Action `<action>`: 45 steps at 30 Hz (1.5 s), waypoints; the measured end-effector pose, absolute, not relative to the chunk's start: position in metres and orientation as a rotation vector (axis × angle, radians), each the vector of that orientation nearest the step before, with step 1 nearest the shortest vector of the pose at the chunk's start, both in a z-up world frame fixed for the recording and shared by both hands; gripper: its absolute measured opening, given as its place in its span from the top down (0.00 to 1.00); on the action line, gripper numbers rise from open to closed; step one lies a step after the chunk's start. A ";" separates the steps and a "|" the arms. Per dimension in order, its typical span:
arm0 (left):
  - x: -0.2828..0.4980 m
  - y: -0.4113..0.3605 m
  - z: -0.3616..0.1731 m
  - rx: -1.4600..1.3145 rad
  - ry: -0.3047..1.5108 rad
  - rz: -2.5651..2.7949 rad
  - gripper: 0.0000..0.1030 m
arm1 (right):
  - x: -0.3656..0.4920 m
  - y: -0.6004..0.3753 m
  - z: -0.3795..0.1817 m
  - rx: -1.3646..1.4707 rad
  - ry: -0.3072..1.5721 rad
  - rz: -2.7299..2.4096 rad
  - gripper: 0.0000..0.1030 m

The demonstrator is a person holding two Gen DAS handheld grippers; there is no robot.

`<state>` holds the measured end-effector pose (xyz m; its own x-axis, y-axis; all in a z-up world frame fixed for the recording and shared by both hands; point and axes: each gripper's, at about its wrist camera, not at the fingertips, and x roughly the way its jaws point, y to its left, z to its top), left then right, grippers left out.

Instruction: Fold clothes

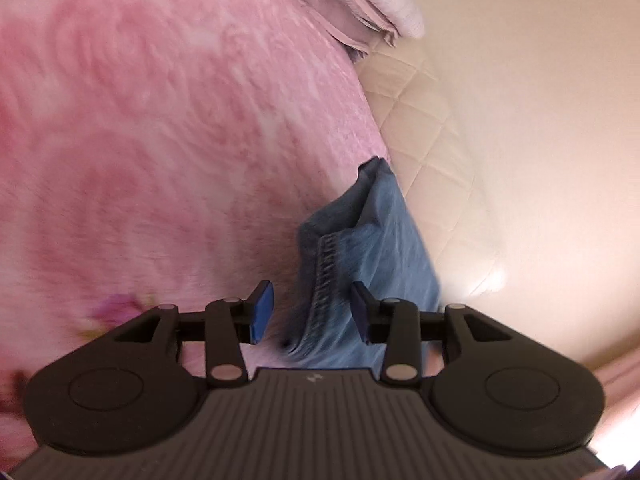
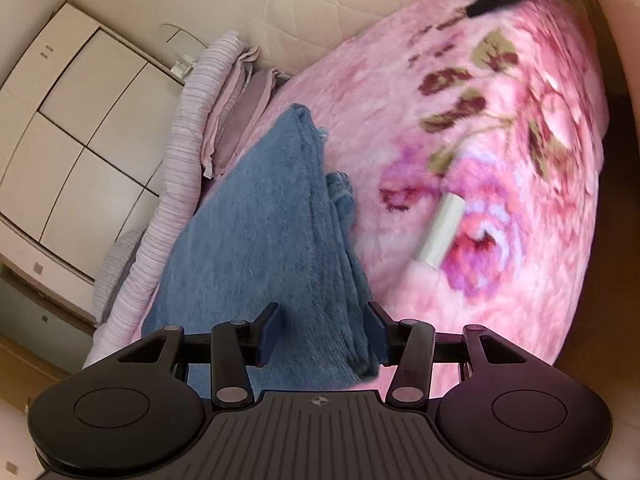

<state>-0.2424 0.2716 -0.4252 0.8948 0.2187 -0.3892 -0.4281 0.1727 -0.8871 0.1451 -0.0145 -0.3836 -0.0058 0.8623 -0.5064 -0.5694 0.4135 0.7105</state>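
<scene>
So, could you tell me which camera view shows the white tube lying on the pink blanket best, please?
The right wrist view. The white tube lies in full sight on the floral pink blanket, to the right of the blue jeans. The left wrist view shows blanket and jeans, but no tube.

Left wrist view: close above pink blanket (image 1: 160,140), facing cream wall. Right wrist view: close, facing wardrobe (image 2: 72,128). Shared: blanket, blue jeans (image 1: 368,248)

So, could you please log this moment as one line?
left tongs: open | right tongs: open | jeans: between both, on pink blanket
</scene>
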 end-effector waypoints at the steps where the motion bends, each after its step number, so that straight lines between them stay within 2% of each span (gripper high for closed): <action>1: -0.241 0.274 -0.430 -1.346 0.160 0.440 0.66 | 0.146 -0.013 -0.384 0.338 1.078 1.160 0.52; 3: -0.236 0.277 -0.437 -1.374 0.131 0.409 0.70 | 0.148 -0.009 -0.385 0.335 1.076 1.154 0.52; 4: -0.234 0.279 -0.438 -1.370 0.123 0.395 0.73 | 0.149 -0.008 -0.386 0.334 1.075 1.151 0.56; 5: -0.233 0.279 -0.438 -1.358 0.120 0.386 0.78 | 0.150 -0.006 -0.386 0.332 1.074 1.148 0.63; 6: -0.233 0.278 -0.435 -1.327 0.127 0.391 0.82 | 0.151 -0.004 -0.387 0.331 1.073 1.145 0.80; 10: -0.232 0.275 -0.417 -1.161 0.185 0.402 0.83 | 0.154 0.003 -0.389 0.325 1.069 1.133 0.89; 12: -0.230 0.275 -0.414 -1.104 0.211 0.398 0.82 | 0.156 0.006 -0.390 0.322 1.067 1.127 0.90; 17: -0.225 0.288 -0.447 -1.181 0.280 0.403 0.82 | 0.156 0.008 -0.399 0.318 1.076 1.116 0.90; 19: -0.231 0.284 -0.430 -1.129 0.261 0.375 0.82 | 0.159 0.005 -0.398 0.339 1.098 1.118 0.89; 25: -0.224 0.248 -0.367 -0.579 0.403 0.472 0.77 | 0.163 -0.003 -0.384 0.336 1.102 1.128 0.73; 27: -0.219 0.245 -0.359 -0.496 0.423 0.442 0.70 | 0.162 -0.005 -0.376 0.319 1.069 1.124 0.71; 29: -0.210 0.245 -0.356 -0.431 0.455 0.416 0.70 | 0.163 -0.004 -0.369 0.316 1.036 1.128 0.70; 34: -0.200 0.261 -0.365 -0.379 0.506 0.305 0.75 | 0.170 0.003 -0.365 0.309 1.032 1.151 0.69; 36: -0.200 0.268 -0.366 -0.405 0.501 0.221 0.91 | 0.172 0.007 -0.366 0.305 1.040 1.168 0.69; 39: -0.200 0.276 -0.364 -0.432 0.514 0.156 0.98 | 0.173 0.014 -0.371 0.277 1.054 1.175 0.70; 41: -0.198 0.280 -0.365 -0.441 0.531 0.158 0.98 | 0.172 0.018 -0.374 0.254 1.051 1.167 0.73; 43: -0.197 0.290 -0.370 -0.515 0.527 0.194 0.97 | 0.172 0.021 -0.378 0.238 1.053 1.155 0.84; 45: -0.200 0.303 -0.385 -0.667 0.512 0.237 0.96 | 0.170 0.025 -0.380 0.226 1.055 1.146 0.85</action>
